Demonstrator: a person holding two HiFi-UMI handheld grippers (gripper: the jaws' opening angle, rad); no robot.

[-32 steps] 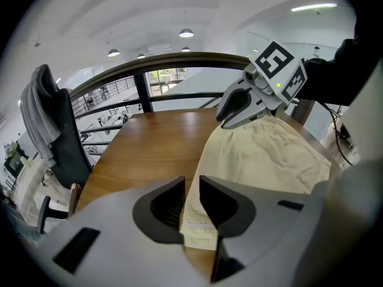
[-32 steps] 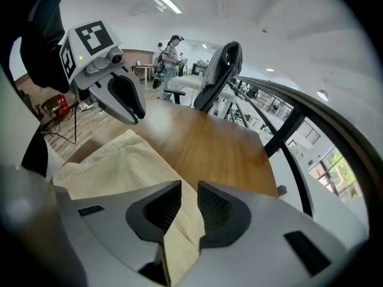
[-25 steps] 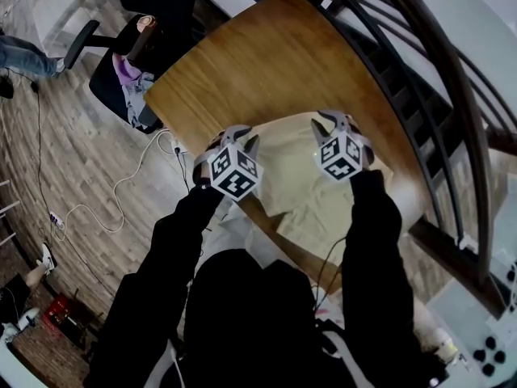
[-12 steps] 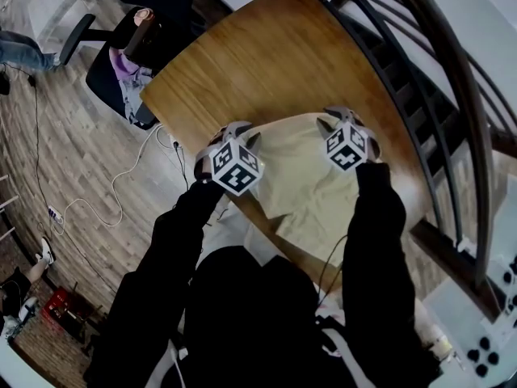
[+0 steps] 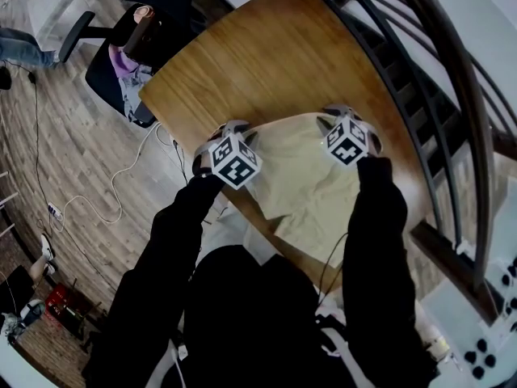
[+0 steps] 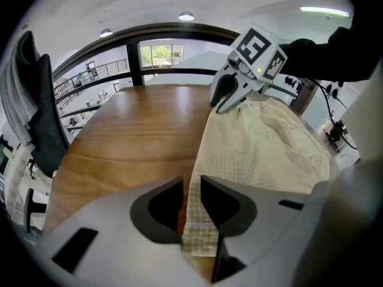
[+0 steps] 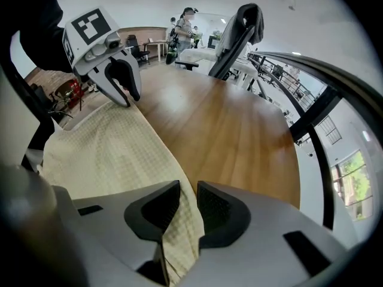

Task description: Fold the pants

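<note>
Pale yellow checked pants (image 5: 307,184) lie folded on the wooden table (image 5: 266,63), their near part hanging over the front edge. My left gripper (image 5: 240,133) is at the cloth's far left corner; in the left gripper view its jaws (image 6: 191,187) pinch the hem of the pants (image 6: 257,154). My right gripper (image 5: 335,118) is at the far right corner. In the right gripper view its jaws (image 7: 188,202) stand slightly apart with the edge of the pants (image 7: 102,154) hanging loosely between them. Each gripper sees the other across the cloth: the right one (image 6: 230,100), the left one (image 7: 122,91).
A dark curved railing (image 5: 420,79) runs close along the table's right side. An office chair (image 5: 121,63) stands off the table's left corner, and a white cable (image 5: 121,192) trails over the wood floor below. The table's far half is bare wood.
Both grippers have sunk toward the tabletop with the far edge of the pants. The right gripper also shifted a little farther away from me.
</note>
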